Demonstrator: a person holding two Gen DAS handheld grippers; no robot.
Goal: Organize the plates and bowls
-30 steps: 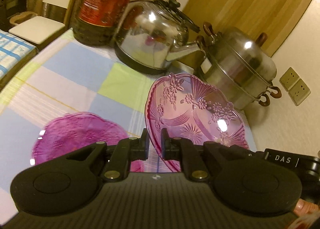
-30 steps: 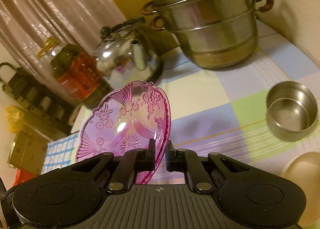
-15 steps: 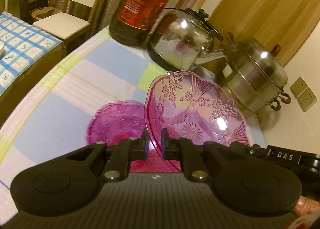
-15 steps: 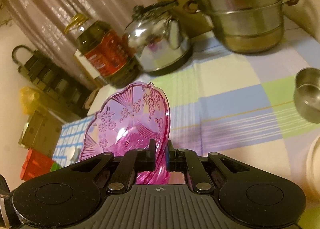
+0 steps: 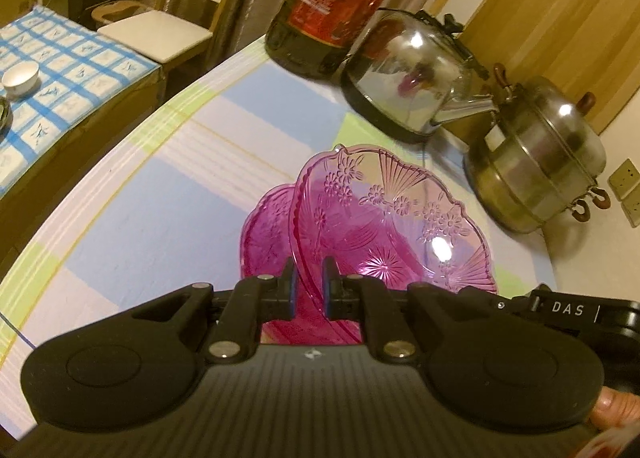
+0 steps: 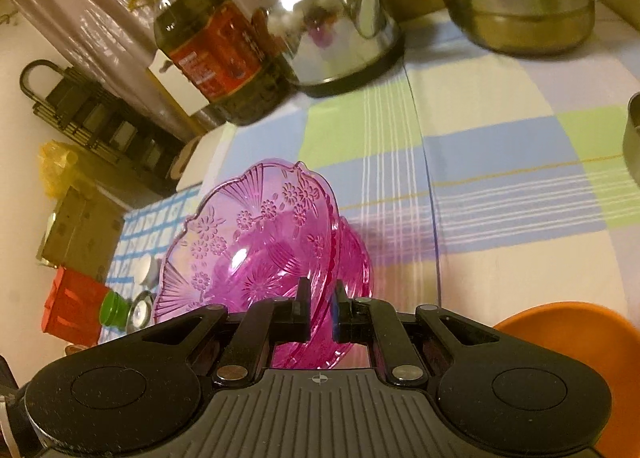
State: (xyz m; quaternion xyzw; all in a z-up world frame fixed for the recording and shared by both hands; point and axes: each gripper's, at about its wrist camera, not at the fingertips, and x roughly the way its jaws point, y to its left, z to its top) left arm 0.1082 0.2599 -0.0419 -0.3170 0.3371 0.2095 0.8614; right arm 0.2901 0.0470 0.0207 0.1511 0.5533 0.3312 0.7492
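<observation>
Both grippers hold one clear pink flower-pattern plate (image 5: 392,217) by opposite rims. My left gripper (image 5: 308,282) is shut on its near rim. My right gripper (image 6: 320,298) is shut on the other rim, where the same plate (image 6: 248,242) shows tilted. A second, darker pink plate (image 5: 268,225) lies on the tablecloth just under and behind the held one. It also shows in the right wrist view (image 6: 356,262). The held plate hangs partly over it; I cannot tell whether they touch.
An oil bottle (image 5: 332,1), a steel kettle (image 5: 412,73) and a stacked steel steamer pot (image 5: 536,161) stand at the back of the table. An orange bowl (image 6: 572,334) and a steel cup (image 6: 632,137) sit on the right. The table's left edge (image 5: 132,137) is near.
Both grippers carried the pink plate leftward over the table, so it now hangs over the darker pink plate. The orange bowl has come into the right wrist view.
</observation>
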